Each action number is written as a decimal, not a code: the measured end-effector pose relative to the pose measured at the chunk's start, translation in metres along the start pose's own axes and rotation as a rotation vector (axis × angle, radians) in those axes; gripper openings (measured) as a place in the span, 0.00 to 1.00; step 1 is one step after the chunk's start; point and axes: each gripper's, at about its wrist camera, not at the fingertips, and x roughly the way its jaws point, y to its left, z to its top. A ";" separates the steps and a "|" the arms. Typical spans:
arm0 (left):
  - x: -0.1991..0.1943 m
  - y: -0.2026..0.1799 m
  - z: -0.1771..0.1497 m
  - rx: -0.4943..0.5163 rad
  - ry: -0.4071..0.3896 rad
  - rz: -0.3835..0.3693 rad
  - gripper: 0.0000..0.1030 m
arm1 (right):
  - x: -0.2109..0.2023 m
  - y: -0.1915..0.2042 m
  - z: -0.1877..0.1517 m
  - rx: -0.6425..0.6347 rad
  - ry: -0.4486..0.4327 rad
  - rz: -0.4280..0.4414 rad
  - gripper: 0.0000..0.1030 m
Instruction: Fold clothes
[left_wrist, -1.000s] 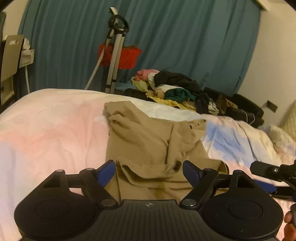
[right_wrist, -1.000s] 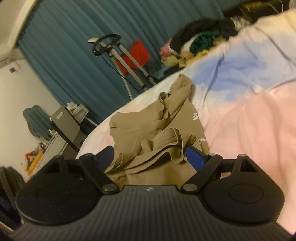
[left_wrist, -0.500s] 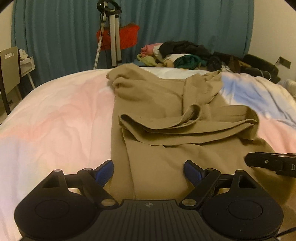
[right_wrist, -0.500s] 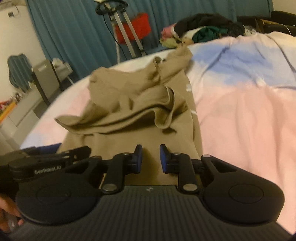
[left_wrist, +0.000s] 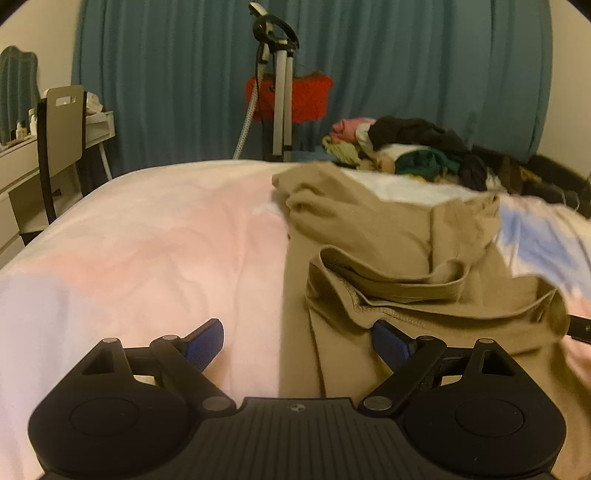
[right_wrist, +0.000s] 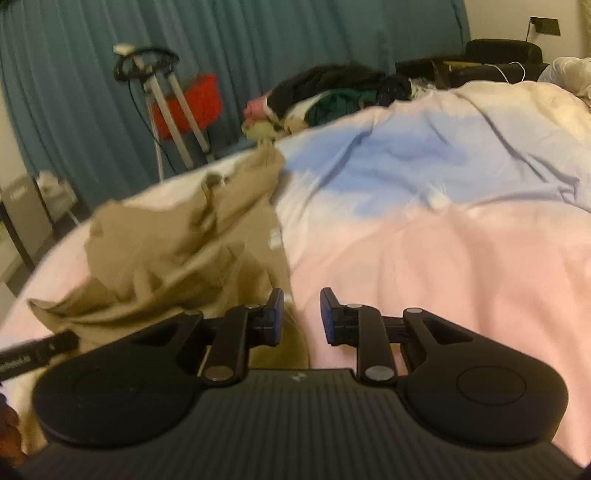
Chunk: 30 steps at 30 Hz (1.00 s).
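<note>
A tan garment (left_wrist: 388, 236) lies crumpled on the pink and blue bedspread (left_wrist: 166, 251). My left gripper (left_wrist: 295, 341) is open, low over the bed at the garment's near left edge; its right fingertip (left_wrist: 388, 338) touches the cloth's folded hem. In the right wrist view the same garment (right_wrist: 177, 251) lies to the left. My right gripper (right_wrist: 302, 314) is partly closed with a narrow gap and holds nothing, at the garment's near right edge.
A pile of mixed clothes (left_wrist: 402, 147) sits at the far side of the bed. A garment steamer stand (left_wrist: 279, 92) with a red item stands before the teal curtain (left_wrist: 166, 74). A chair and desk (left_wrist: 55, 147) are at the left.
My left gripper shifted left, so the garment now lies to its right. My right gripper shifted right off the garment and its jaws opened slightly.
</note>
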 end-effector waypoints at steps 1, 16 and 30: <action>-0.004 0.000 0.002 -0.010 -0.009 -0.008 0.87 | -0.003 0.002 0.002 0.003 -0.007 0.018 0.25; -0.100 -0.012 -0.001 0.001 -0.040 -0.172 0.90 | -0.088 0.047 -0.004 -0.162 -0.083 0.127 0.87; -0.145 -0.020 -0.035 -0.036 0.052 -0.281 0.92 | -0.138 0.037 -0.022 -0.102 -0.073 0.092 0.87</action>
